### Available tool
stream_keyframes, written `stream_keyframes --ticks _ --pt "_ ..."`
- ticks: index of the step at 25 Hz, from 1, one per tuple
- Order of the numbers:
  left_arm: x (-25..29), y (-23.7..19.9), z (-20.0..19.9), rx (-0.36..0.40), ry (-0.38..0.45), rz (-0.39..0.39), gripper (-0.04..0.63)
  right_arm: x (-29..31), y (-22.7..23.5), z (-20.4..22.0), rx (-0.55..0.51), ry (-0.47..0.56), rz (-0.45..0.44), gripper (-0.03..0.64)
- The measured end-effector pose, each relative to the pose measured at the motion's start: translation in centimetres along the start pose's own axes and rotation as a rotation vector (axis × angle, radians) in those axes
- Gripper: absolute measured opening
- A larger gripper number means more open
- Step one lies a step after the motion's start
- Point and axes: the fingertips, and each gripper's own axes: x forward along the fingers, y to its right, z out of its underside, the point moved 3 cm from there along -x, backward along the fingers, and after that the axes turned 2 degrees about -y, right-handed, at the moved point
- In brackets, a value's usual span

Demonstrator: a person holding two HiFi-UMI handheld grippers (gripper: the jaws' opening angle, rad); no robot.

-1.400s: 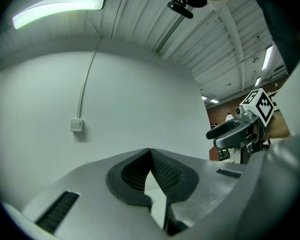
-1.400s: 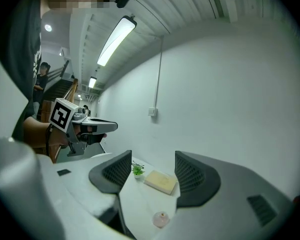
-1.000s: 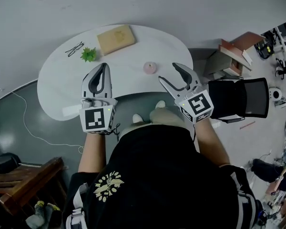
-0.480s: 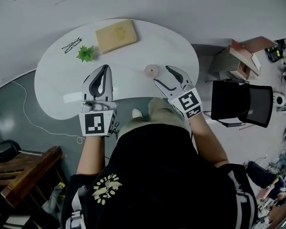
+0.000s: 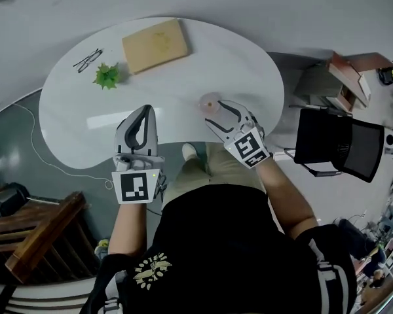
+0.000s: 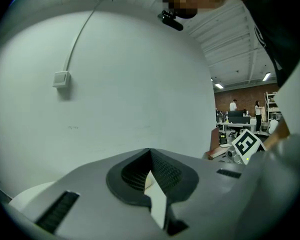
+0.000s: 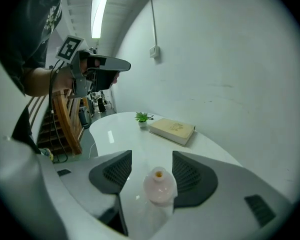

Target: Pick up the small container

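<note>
White table, frame centre: right gripper jaws spread around the pink small container; left gripper lower left, jaws pressed together

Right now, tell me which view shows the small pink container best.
The right gripper view: the small pink container stands upright, close, between open fingers. The head view shows it tiny on the white table; the left gripper view misses it.

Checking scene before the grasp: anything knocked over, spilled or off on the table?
Nothing stands out. The small container stands upright between the open jaws of the right gripper; plant upright, book flat.
</note>
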Motion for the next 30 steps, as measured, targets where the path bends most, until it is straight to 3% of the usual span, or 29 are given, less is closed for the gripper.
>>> stream_keyframes --ticks 6,16,30 --pt "1.2 0.9 4.5 -0.015 -0.087 -0.008 0.018 2.9 0.4 2.8 -0.023 0.007 -0.009 0.239" --pt "1.5 2.0 7.2 -0.032 -0.136 -0.017 0.018 4.9 1.3 4.1 -0.08 0.03 0.03 0.15" --pt "0.0 2.5 8.2 -0.034 -0.15 -0.011 0.018 6.0 1.4 4.9 -0.002 0.09 0.06 0.152"
